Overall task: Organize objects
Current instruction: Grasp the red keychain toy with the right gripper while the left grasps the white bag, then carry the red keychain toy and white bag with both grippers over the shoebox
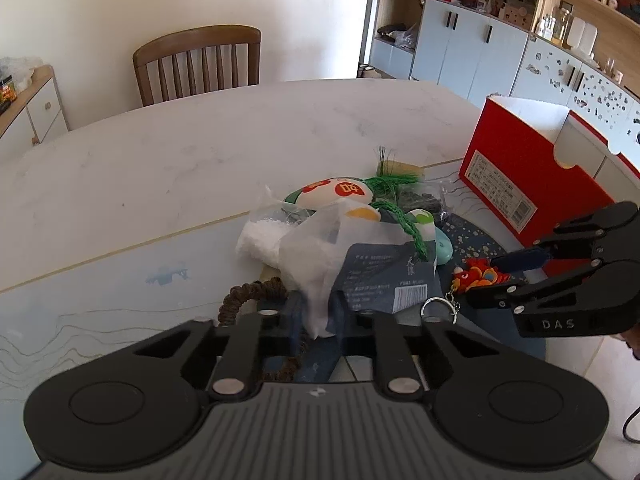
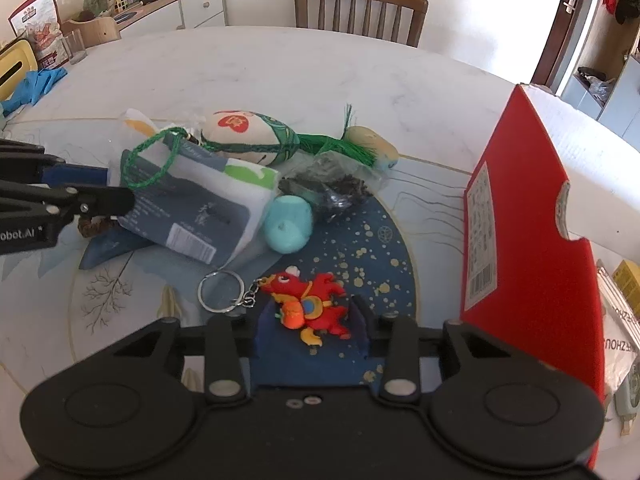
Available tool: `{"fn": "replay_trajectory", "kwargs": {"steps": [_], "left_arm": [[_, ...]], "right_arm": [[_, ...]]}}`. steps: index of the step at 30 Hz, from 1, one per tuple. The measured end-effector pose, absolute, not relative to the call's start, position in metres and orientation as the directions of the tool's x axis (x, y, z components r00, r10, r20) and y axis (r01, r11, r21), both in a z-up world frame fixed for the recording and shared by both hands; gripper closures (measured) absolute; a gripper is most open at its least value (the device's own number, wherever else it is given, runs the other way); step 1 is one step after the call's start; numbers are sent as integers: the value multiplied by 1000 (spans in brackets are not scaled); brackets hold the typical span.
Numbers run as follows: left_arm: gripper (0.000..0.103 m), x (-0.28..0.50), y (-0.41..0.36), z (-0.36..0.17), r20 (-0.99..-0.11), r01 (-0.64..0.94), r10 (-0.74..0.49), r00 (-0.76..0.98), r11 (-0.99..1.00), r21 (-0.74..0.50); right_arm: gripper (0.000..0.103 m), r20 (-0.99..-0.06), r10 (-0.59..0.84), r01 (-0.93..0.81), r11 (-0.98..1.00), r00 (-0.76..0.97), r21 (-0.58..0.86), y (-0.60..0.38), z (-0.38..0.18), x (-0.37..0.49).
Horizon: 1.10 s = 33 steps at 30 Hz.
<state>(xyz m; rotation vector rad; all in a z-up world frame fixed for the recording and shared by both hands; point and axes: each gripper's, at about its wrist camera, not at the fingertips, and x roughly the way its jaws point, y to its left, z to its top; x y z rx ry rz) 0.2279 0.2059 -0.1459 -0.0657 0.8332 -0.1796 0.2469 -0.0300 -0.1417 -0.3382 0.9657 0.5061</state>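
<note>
The left gripper (image 1: 316,320) is pinched tight on the white plastic bag (image 1: 316,264) at the near side of the pile, a dark braided cord (image 1: 248,300) just beside its fingers. The right gripper (image 2: 312,332) stands narrowed around the red dragon keychain (image 2: 312,308); the blue pads sit close on either side, but I cannot tell whether they press on it. Its key ring (image 2: 221,292) lies on the bench (image 1: 200,140) to the left of the charm.

The pile sits near the bench's front edge: a dark blue packet (image 2: 192,208), a teal egg-shaped toy (image 2: 289,224), an embroidered pouch (image 2: 248,136) with green tassels. The red box (image 2: 528,248) stands upright and open-topped at the right edge, well apart from the pile. Behind the pile the pale top runs bare to a wooden chair (image 1: 200,64).
</note>
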Motion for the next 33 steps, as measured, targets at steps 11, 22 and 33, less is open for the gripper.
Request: {"fn": "replay_trajectory", "kwargs": {"steps": [11, 22, 33], "left_arm": [[102, 208, 194, -120, -687, 140, -208, 696, 978, -154], [89, 203, 192, -127, -707, 159, -240, 666, 971, -179], [36, 226, 195, -135, -690, 221, -267, 673, 963, -156]], "right_arm": [[65, -817, 294, -510, 860, 496, 0, -51, -121, 231], [65, -804, 341, -508, 859, 487, 57, -64, -104, 215], [65, -812, 340, -512, 857, 474, 60, -64, -107, 213]]}}
